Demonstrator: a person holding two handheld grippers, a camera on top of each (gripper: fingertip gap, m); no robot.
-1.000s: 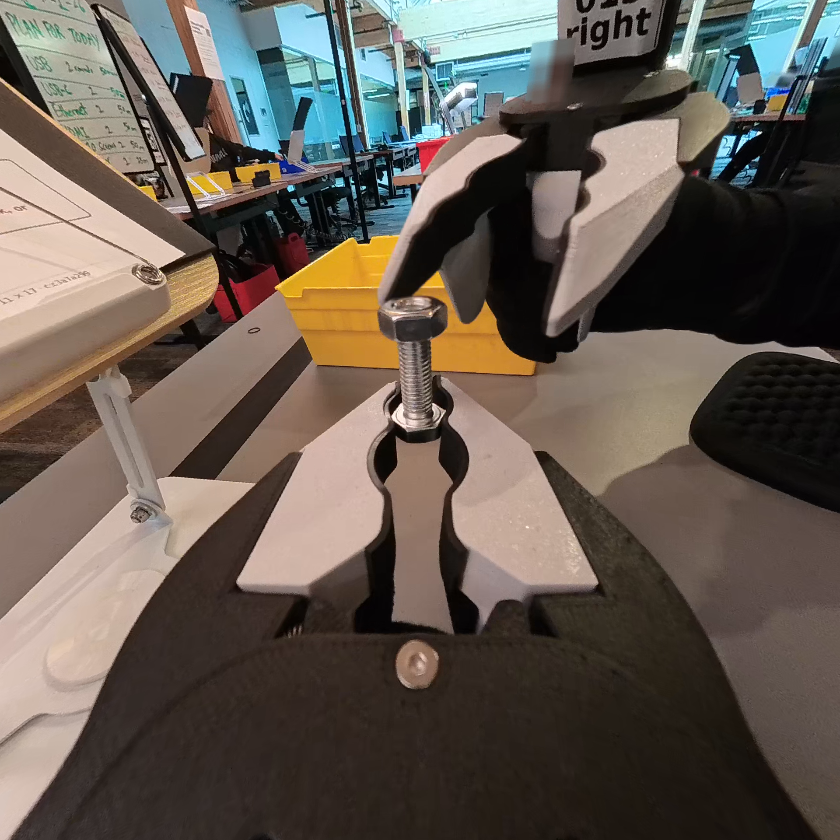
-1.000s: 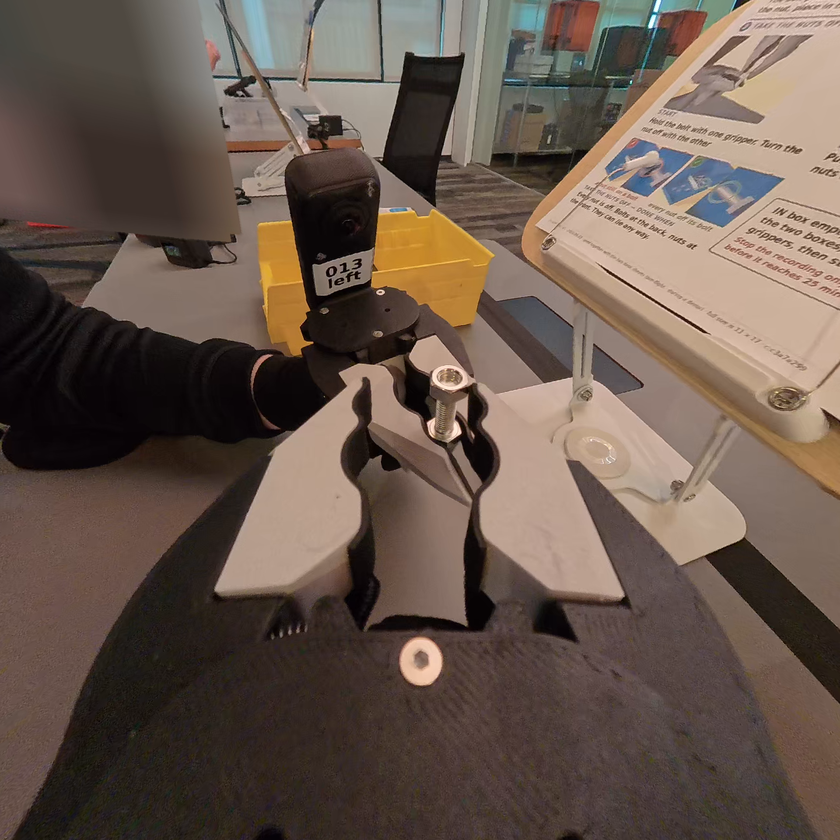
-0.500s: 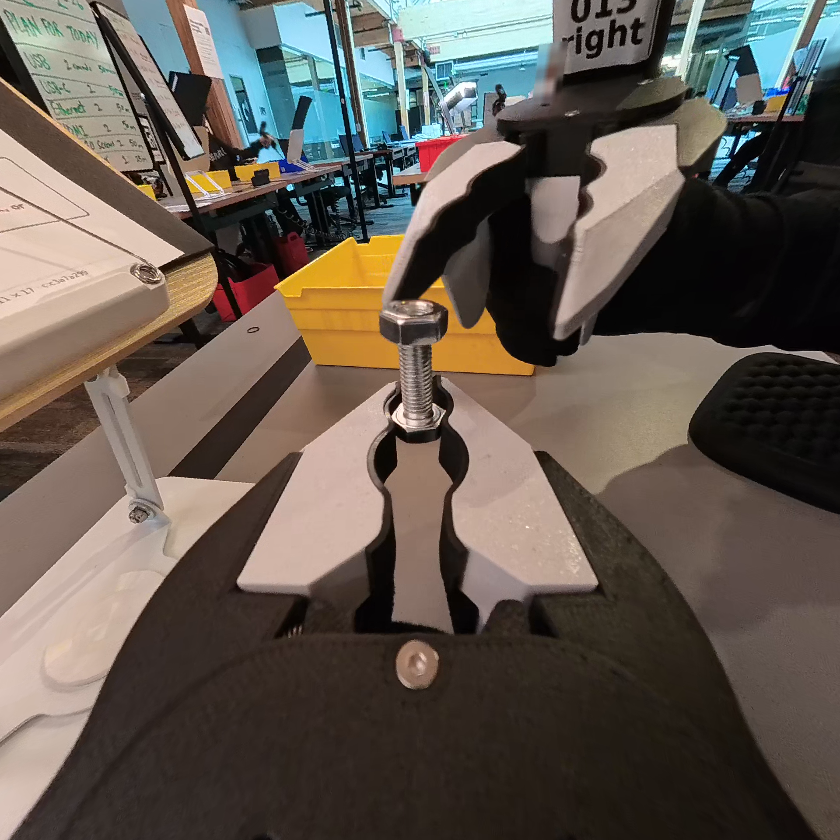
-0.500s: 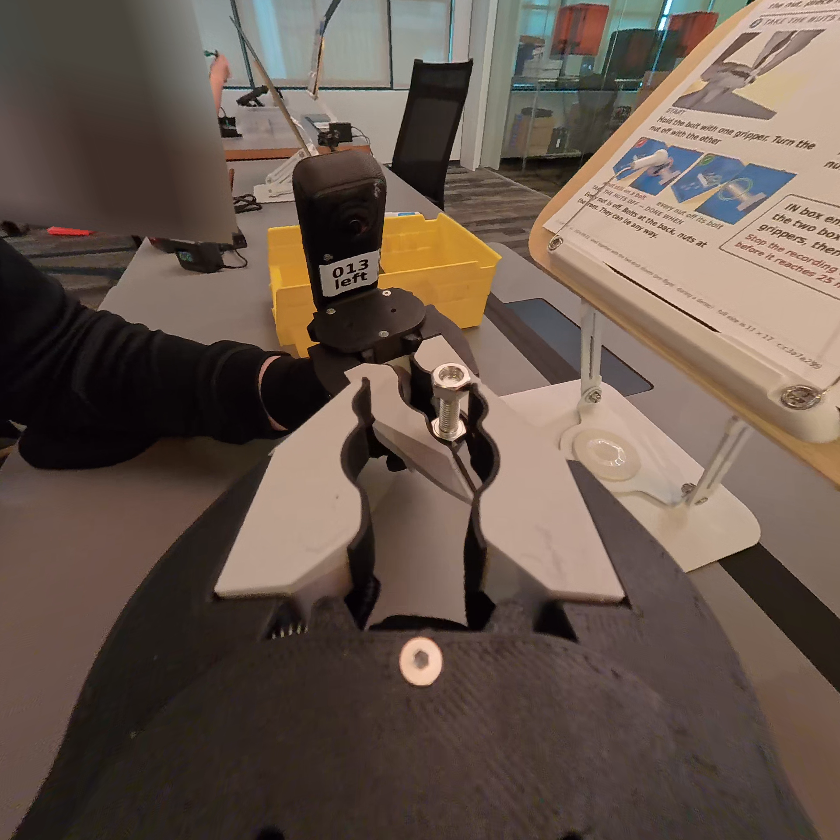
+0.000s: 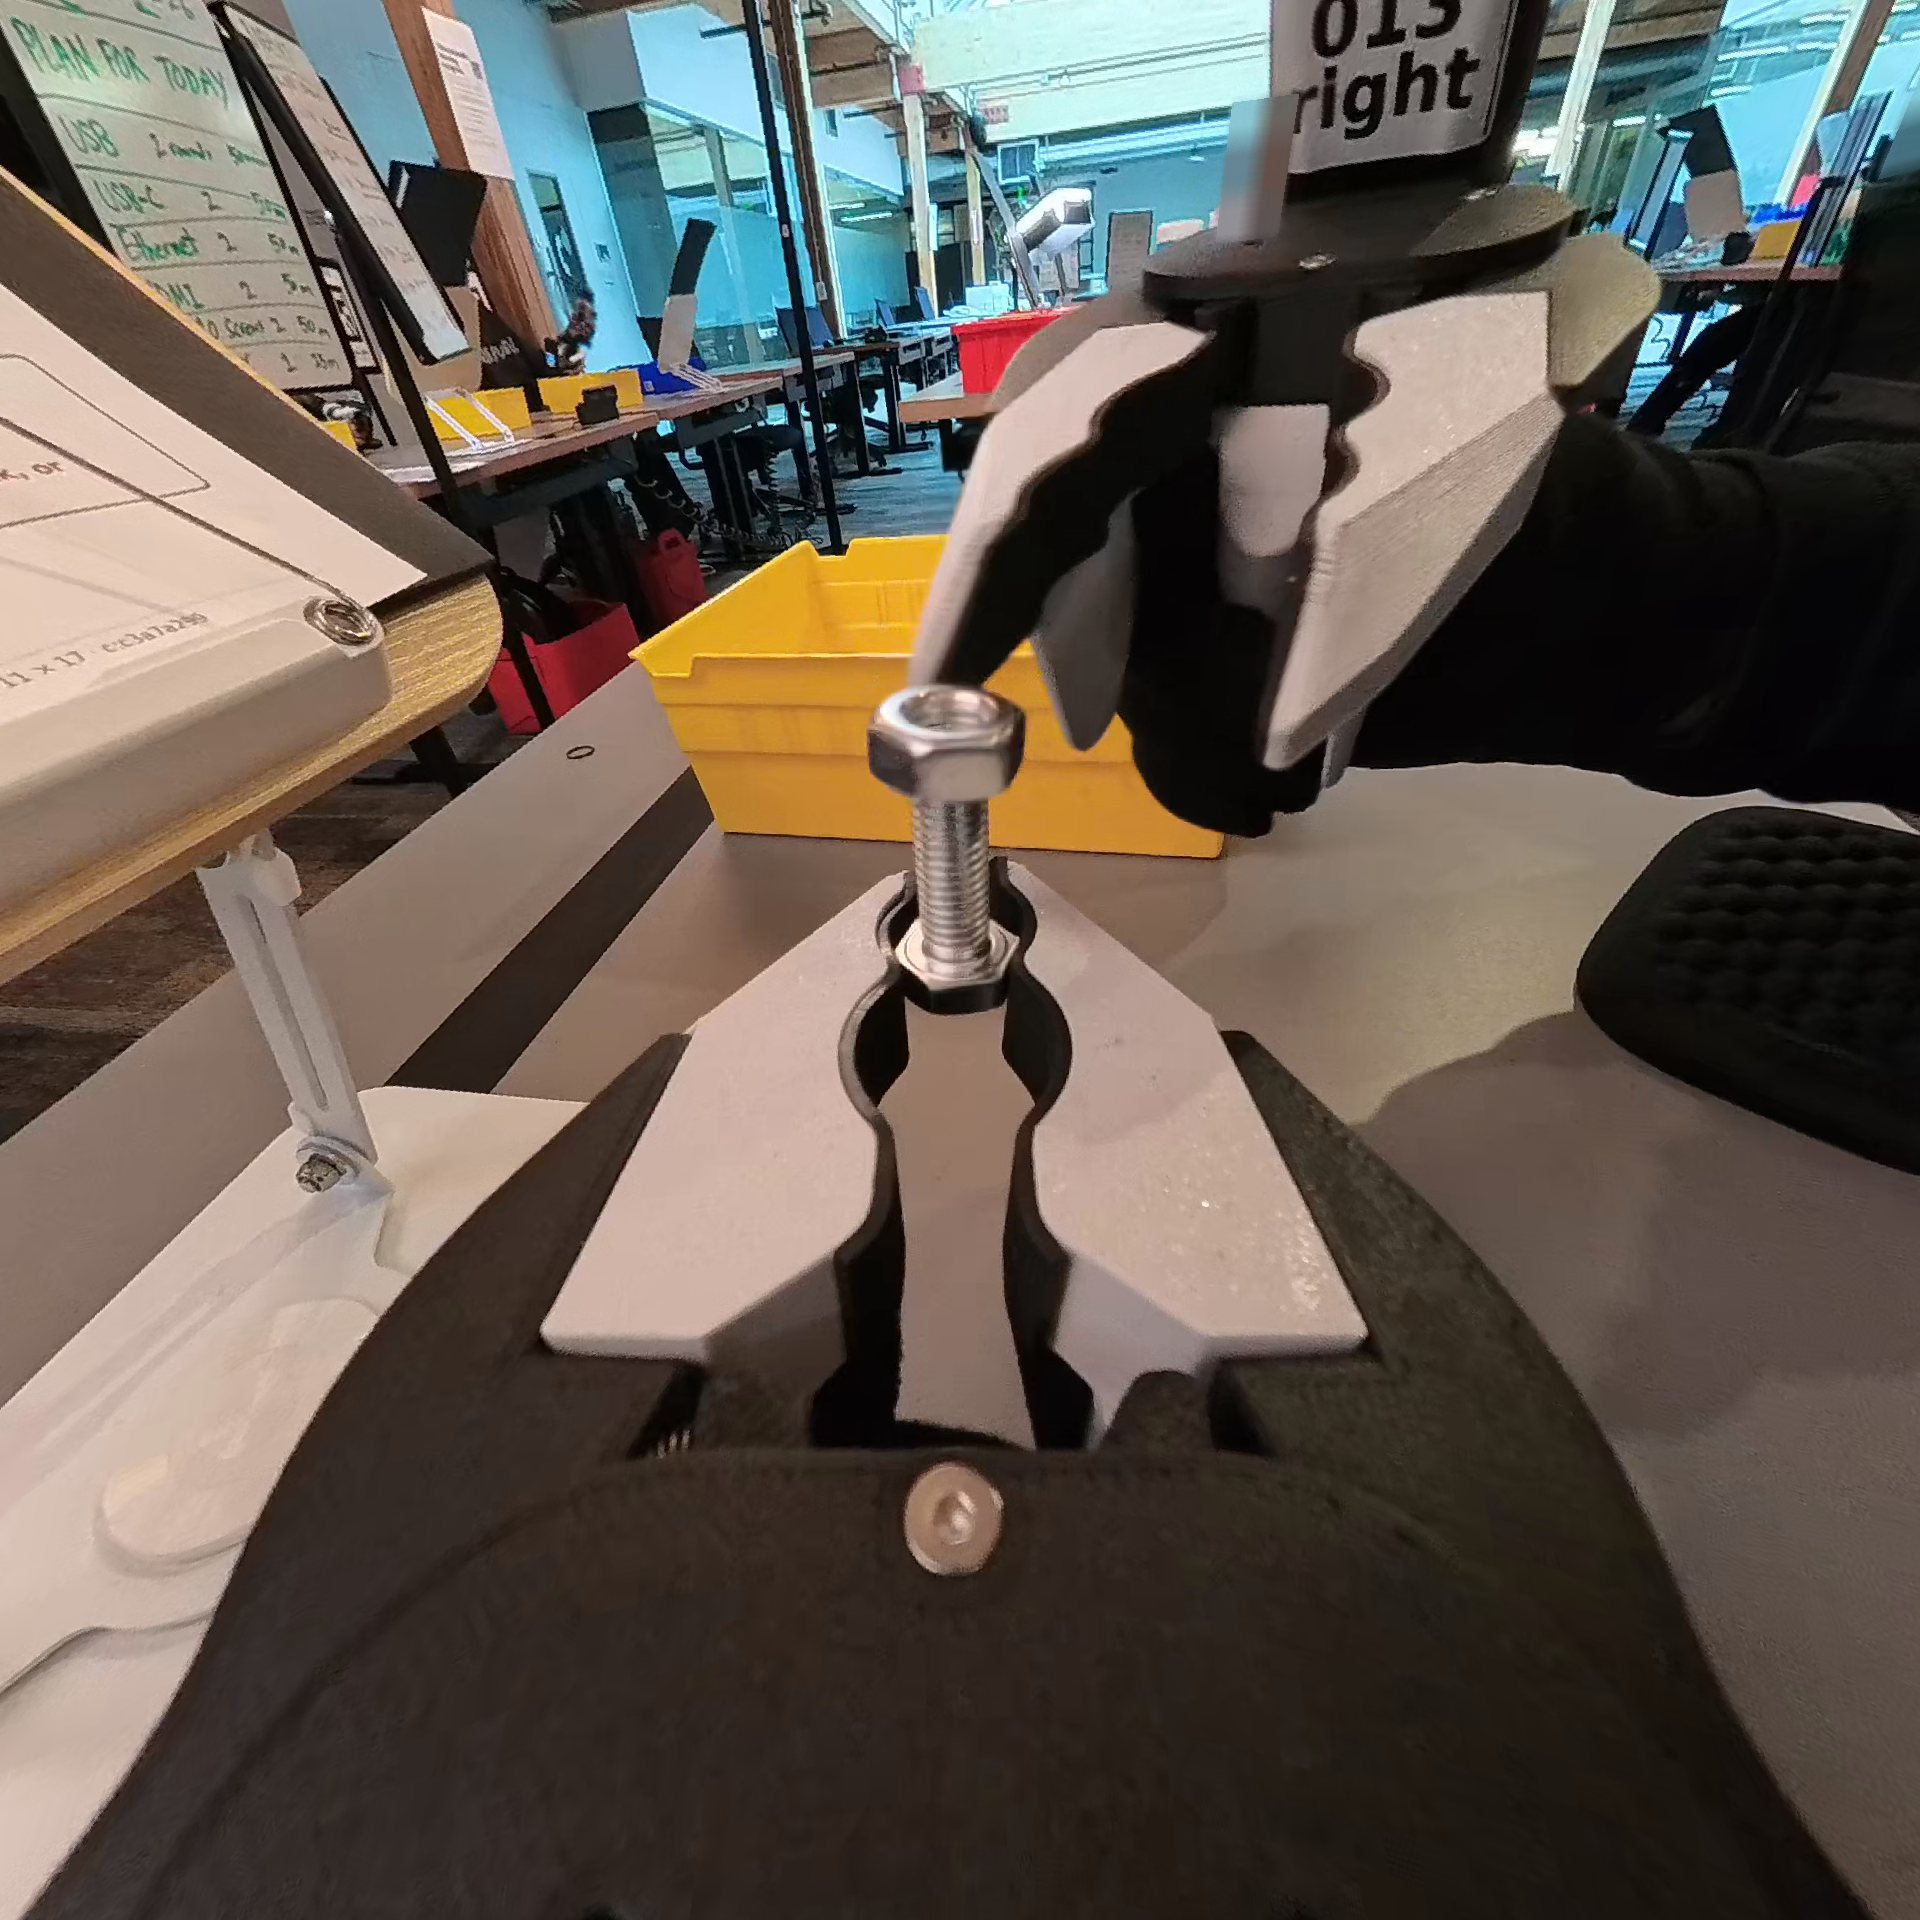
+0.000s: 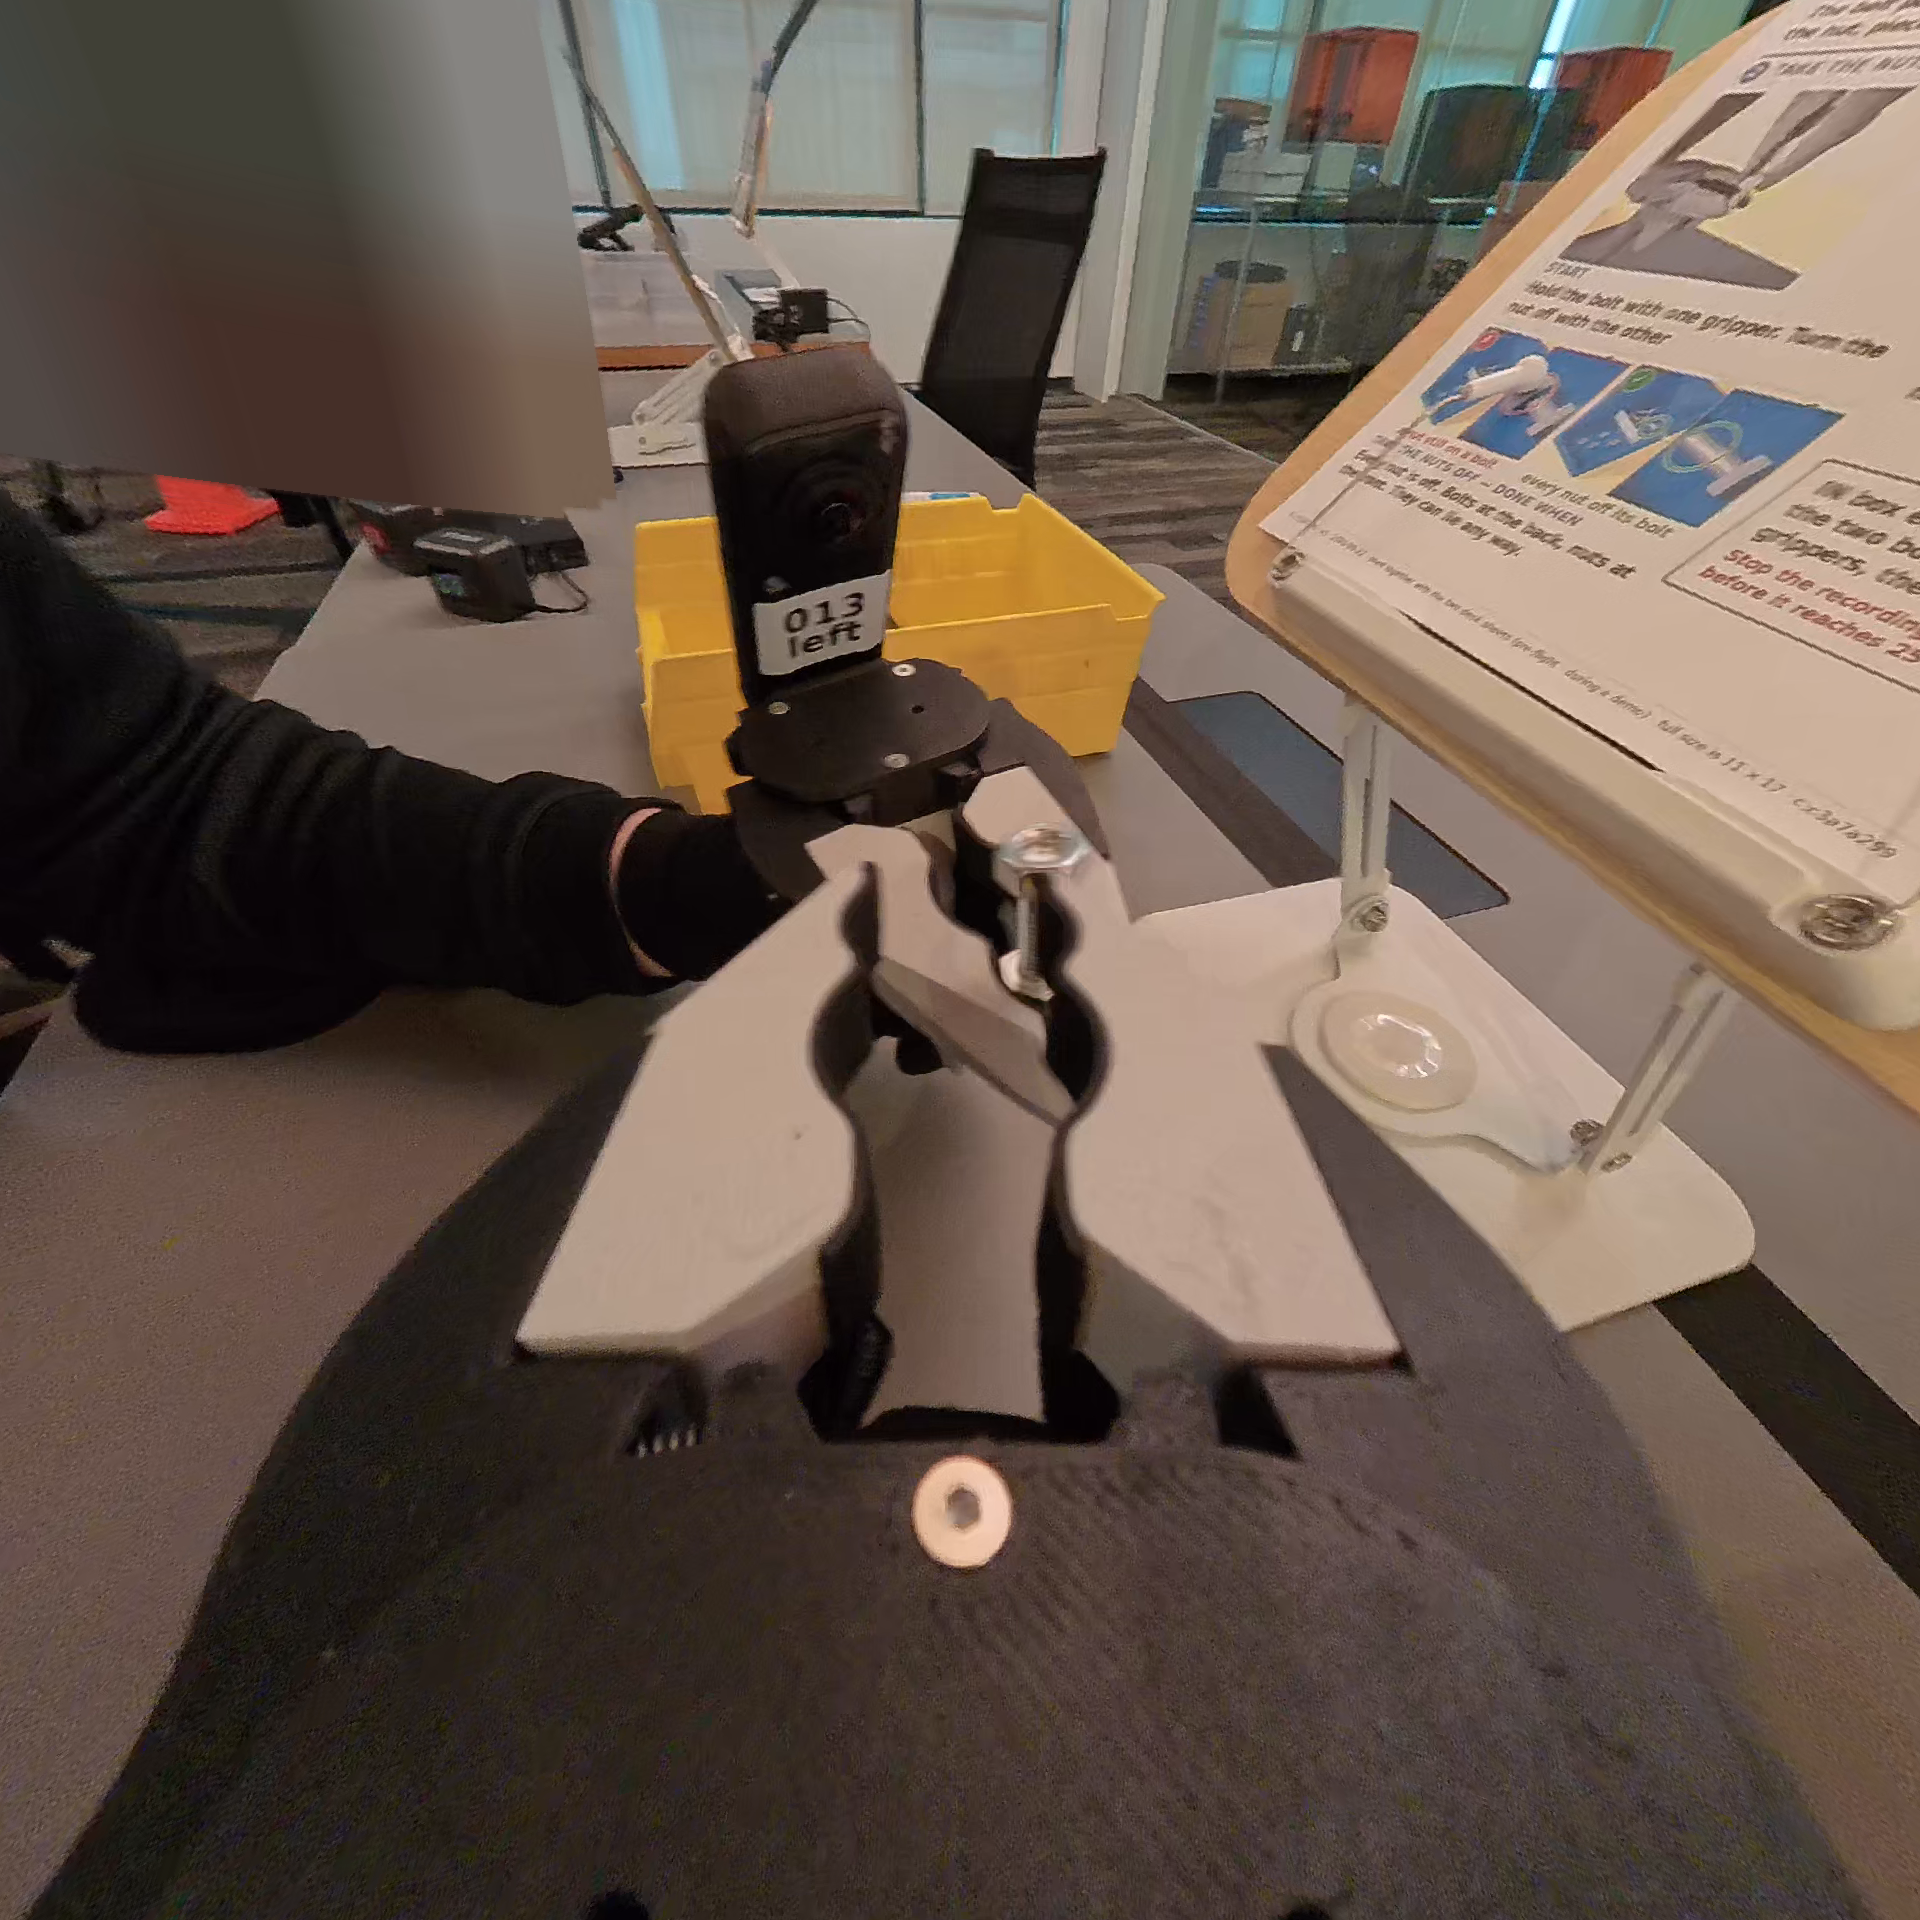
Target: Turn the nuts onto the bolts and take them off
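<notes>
Left of the bolt (image 5: 954, 894) you've got the tilted instruction board (image 5: 187, 582). Your left tool (image 5: 954, 961) is clamped on the bolt's head, holding it upright over the grey surface (image 5: 1455, 1091), nut (image 5: 945, 740) at the top end. Behind the bolt sits the yellow bin (image 5: 790, 717). Right of it, your right tool (image 5: 1101, 717) is spread open, one fingertip (image 5: 951, 665) touching the nut.

R gripper (image 6: 961, 987) fingers apart, w/ L gripper (image 6: 1023, 997) just ahead clamping upright bolt (image 6: 1027, 935), nut (image 6: 1039, 850) on top. Yellow bin (image 6: 1039, 623) behind.
</notes>
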